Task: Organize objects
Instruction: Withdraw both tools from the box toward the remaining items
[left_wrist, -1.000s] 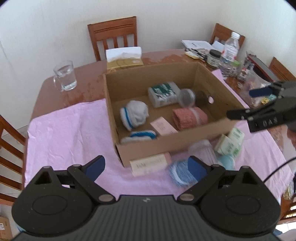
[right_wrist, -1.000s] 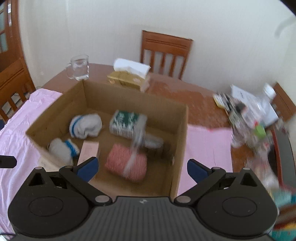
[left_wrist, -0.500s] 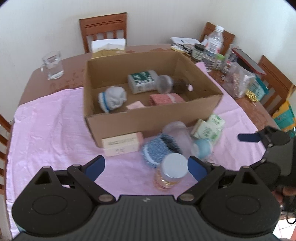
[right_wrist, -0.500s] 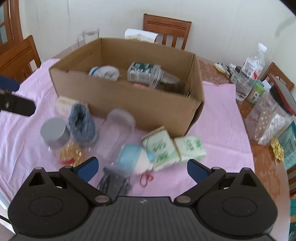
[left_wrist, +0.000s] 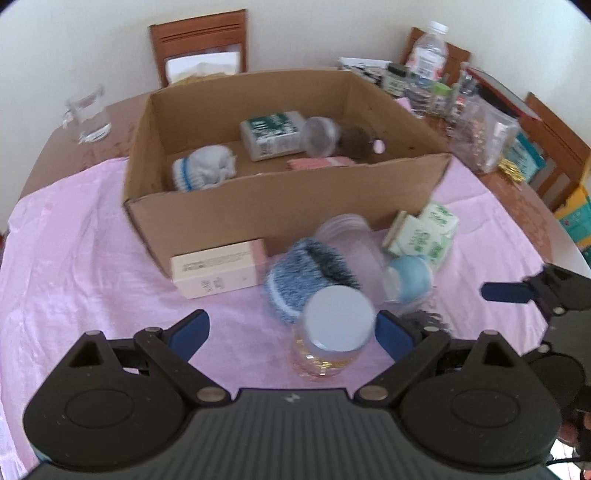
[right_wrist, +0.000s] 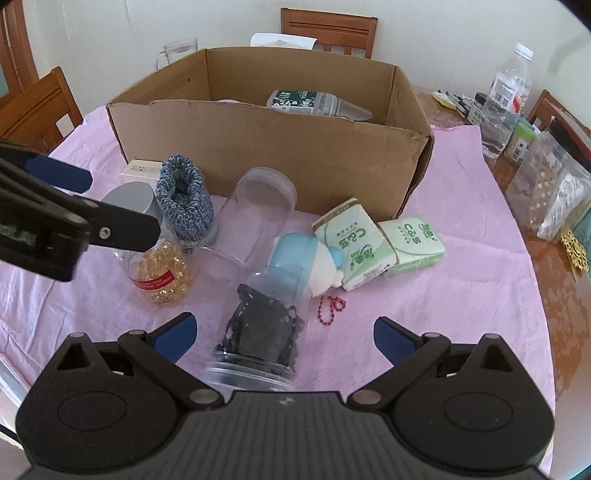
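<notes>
An open cardboard box (left_wrist: 280, 206) holds a striped white sock (left_wrist: 203, 170), a green-labelled bottle (left_wrist: 273, 134) and a pink roll. In front of it lie a blue knitted sock (left_wrist: 306, 277), a cream carton (left_wrist: 218, 267), an empty clear jar (right_wrist: 258, 214), a blue-white toy (right_wrist: 310, 262) and tissue packs (right_wrist: 351, 243). My left gripper (left_wrist: 291, 334) is open around a grey-lidded jar of yellow capsules (left_wrist: 338, 321), which stands close to the right finger. My right gripper (right_wrist: 283, 336) is open over a lying clear jar of black clips (right_wrist: 262, 332).
A pink cloth (right_wrist: 461, 258) covers the round wooden table. A glass mug (left_wrist: 86, 114) stands at the back left. A water bottle (right_wrist: 509, 96), small jars and a plastic bag (right_wrist: 550, 192) crowd the right edge. Wooden chairs (right_wrist: 328, 29) ring the table. A red bead chain (right_wrist: 332, 306) lies by the toy.
Both grippers have drawn back from over the box and sunk toward the items in front of it. The capsule jar and the clip jar now sit between their open fingers.
</notes>
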